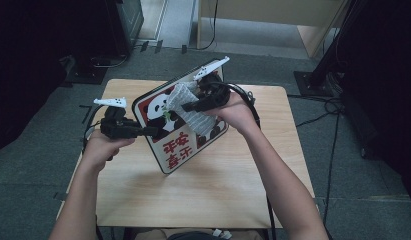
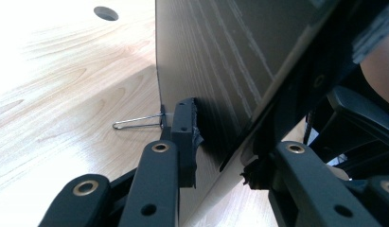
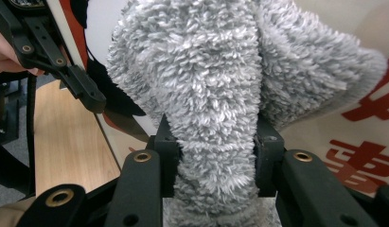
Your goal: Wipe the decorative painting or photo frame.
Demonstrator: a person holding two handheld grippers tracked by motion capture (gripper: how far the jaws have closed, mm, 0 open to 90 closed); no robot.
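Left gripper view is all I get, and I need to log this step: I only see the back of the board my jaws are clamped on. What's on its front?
Observer: The high view shows the board's face with a panda picture and red characters.
Operator: Is anything touching that face?
Observer: Yes, a grey fluffy cloth lies against it, to the right of the panda.
Operator: What holds the cloth?
Observer: The right gripper; its jaws are shut on the cloth's lower part, one on each side.
Operator: Are the characters covered?
Observer: No, the red characters near the lower edge are bare in the high view.
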